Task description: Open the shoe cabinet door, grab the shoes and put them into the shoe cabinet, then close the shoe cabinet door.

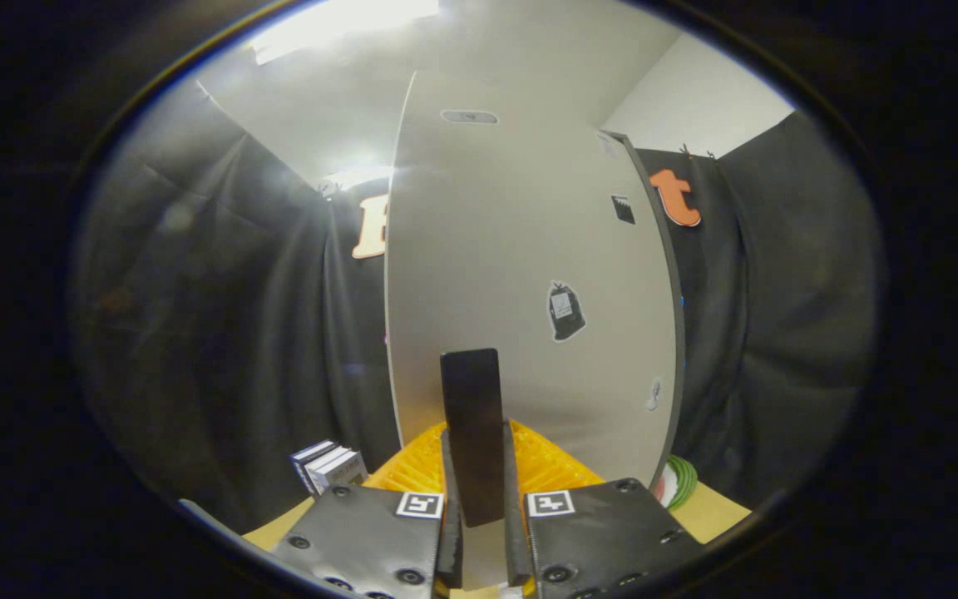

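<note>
The gripper has its two fingers drawn close around the dark upright handle of the shoe cabinet door, one finger pressing on each side, so the handle stands clamped between them; the door is a pale, tall panel that rises straight ahead of the fingers, with a darker edge down its right side; a few small stickers sit on the door's face, the biggest a dark bag-shaped one to the right of the handle; the door's lower part meets the fingers just behind the handle; to the left of the fingers a small stack of books stands on the light table top; to the right, low beside the door's edge, lies a round green and white thing, too small to tell what it is
</note>
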`<state>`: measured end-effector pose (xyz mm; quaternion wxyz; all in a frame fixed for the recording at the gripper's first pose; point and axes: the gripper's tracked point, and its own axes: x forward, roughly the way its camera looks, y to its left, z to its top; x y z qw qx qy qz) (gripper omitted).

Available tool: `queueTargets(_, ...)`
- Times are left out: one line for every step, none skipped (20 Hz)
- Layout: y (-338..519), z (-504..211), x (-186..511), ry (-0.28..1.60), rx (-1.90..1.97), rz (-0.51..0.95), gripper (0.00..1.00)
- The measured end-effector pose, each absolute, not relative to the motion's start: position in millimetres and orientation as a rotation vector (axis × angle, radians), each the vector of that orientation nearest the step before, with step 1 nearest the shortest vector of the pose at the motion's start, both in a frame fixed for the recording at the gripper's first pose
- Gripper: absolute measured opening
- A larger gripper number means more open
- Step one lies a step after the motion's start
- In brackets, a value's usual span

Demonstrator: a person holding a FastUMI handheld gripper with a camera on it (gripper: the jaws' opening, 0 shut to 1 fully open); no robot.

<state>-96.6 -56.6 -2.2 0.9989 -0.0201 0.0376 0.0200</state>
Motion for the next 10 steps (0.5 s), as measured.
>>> queueTargets(-61,0,-102,0.077,-0.042,0.048,0.22)
queueTargets(-67,2,-107,0.080,-0.043,0.055,0.22)
queueTargets(-73,5,-112,0.084,-0.043,0.062,0.22)
queueTargets(-79,6,-117,0.086,-0.042,0.068,0.22)
queueTargets(-84,9,-122,0.086,-0.040,0.074,0.22)
queueTargets(-90,11,-129,0.087,-0.040,0.079,0.22)
queueTargets(-97,13,-134,0.088,-0.040,0.082,0.22)
queueTargets(-104,15,-141,0.089,-0.039,0.085,0.22)
queueTargets(-111,16,-146,0.090,-0.034,0.090,0.22)
queueTargets(-117,17,-153,0.094,-0.027,0.095,0.22)
